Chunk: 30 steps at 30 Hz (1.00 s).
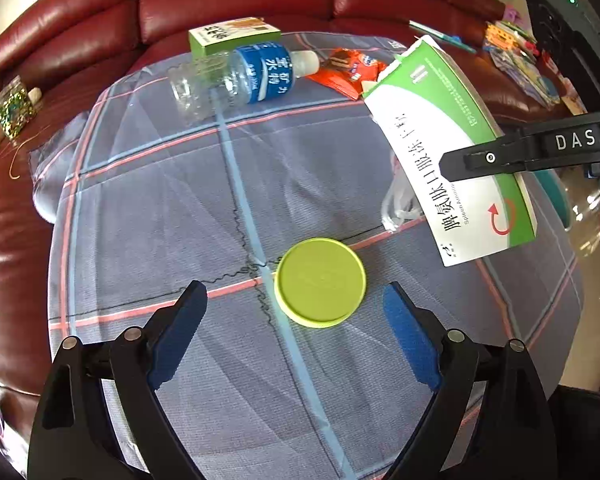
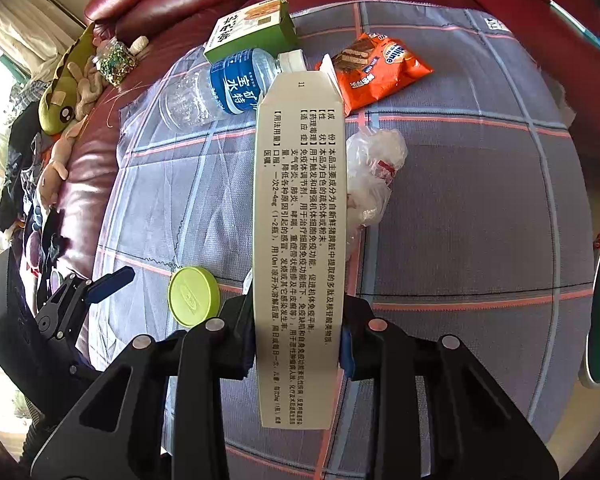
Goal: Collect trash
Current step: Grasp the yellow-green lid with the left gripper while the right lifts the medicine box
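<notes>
Green lid point(image 1: 321, 282) lay flat on the plaid cloth point(image 1: 148, 208), just ahead of and between the wide-spread fingers of the left tool point(image 1: 296, 304), untouched; right tool point(image 2: 298, 344) clamped the white medicine box point(image 2: 300, 216).

Hidden and cut-off parts

The white box point(image 2: 300, 216) between the right tongs point(image 2: 298, 344) covers part of the plastic wrap point(image 2: 374, 168) beyond them; its held sides are hidden.

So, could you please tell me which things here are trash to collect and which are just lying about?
Trash to collect:
- medicine box, held in the right gripper
- green lid, ahead of the open left gripper
- water bottle
- orange snack wrapper
- crumpled plastic
- green carton

Lying about:
- plaid cloth
- plush toys
- glitter jar
</notes>
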Each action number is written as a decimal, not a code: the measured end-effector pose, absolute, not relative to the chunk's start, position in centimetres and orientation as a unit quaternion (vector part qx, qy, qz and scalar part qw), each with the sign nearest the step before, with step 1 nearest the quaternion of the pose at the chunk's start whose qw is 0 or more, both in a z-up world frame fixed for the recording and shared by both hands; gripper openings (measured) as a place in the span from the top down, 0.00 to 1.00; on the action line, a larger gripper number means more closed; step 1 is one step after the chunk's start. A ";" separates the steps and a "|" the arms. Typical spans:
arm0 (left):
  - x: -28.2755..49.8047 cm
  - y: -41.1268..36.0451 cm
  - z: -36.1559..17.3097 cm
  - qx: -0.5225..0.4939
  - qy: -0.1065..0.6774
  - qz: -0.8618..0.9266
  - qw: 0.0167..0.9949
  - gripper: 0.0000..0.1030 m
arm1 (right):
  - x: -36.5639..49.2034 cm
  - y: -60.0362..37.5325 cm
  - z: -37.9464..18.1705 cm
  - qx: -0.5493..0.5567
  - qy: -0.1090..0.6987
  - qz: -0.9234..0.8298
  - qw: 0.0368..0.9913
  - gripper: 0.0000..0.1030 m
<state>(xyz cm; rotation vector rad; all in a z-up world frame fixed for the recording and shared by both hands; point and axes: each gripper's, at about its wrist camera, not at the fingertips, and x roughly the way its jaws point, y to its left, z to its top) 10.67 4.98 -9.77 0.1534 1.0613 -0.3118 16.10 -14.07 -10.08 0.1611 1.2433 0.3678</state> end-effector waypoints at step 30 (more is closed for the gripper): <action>10.6 -12.6 -1.4 0.095 0.444 -0.263 0.852 0.46 | 10.1 -39.7 -1.7 0.233 0.447 0.078 0.860 0.71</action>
